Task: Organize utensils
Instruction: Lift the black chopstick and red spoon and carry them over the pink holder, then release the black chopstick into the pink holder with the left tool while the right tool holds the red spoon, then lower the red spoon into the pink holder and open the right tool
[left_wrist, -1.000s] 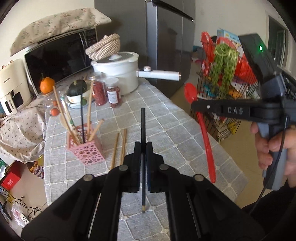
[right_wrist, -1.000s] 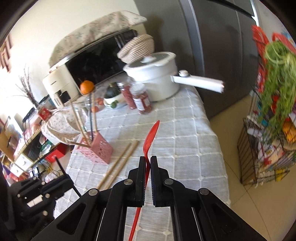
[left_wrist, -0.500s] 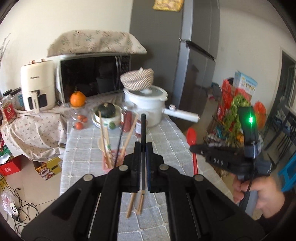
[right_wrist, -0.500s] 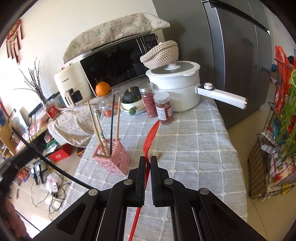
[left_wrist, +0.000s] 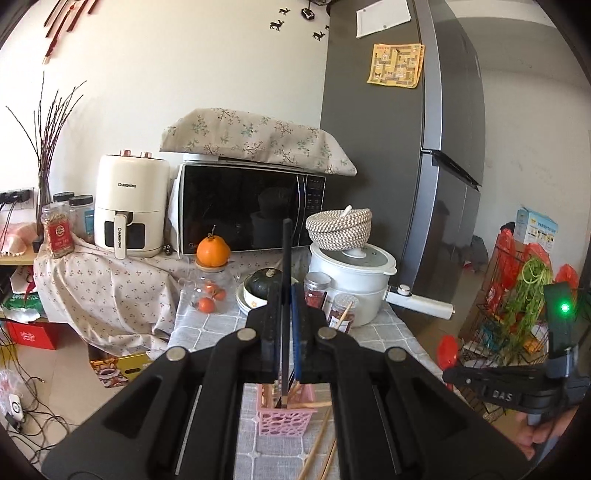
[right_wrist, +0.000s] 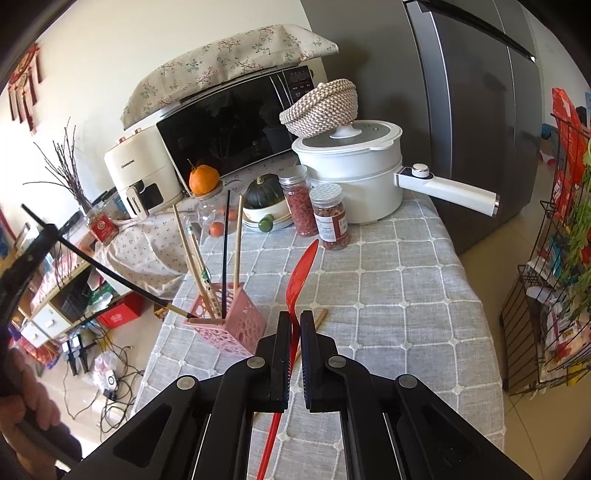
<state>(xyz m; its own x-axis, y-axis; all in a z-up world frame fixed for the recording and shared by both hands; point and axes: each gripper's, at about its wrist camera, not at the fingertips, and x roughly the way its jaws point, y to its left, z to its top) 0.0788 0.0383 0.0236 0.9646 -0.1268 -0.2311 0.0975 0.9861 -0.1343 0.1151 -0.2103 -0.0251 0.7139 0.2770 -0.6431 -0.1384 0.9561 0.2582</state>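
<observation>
Over the pink holder (right_wrist: 225, 326), the left claw (left_wrist: 284, 334) gripped a black chopstick (left_wrist: 285, 295) needing lowering in, while the right claw (right_wrist: 294, 354) pinched the red spoon (right_wrist: 300, 273).

Black chopstick (right_wrist: 110, 275) tip at pink holder (right_wrist: 236, 325), red spoon (right_wrist: 299, 275) raised

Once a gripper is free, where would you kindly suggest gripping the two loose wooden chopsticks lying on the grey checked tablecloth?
Probably the two loose wooden chopsticks are best gripped at mid-shaft, from above, jaws set across their length. They lie flat and side by side beside the pink perforated holder, so only the top side is reachable.
</observation>
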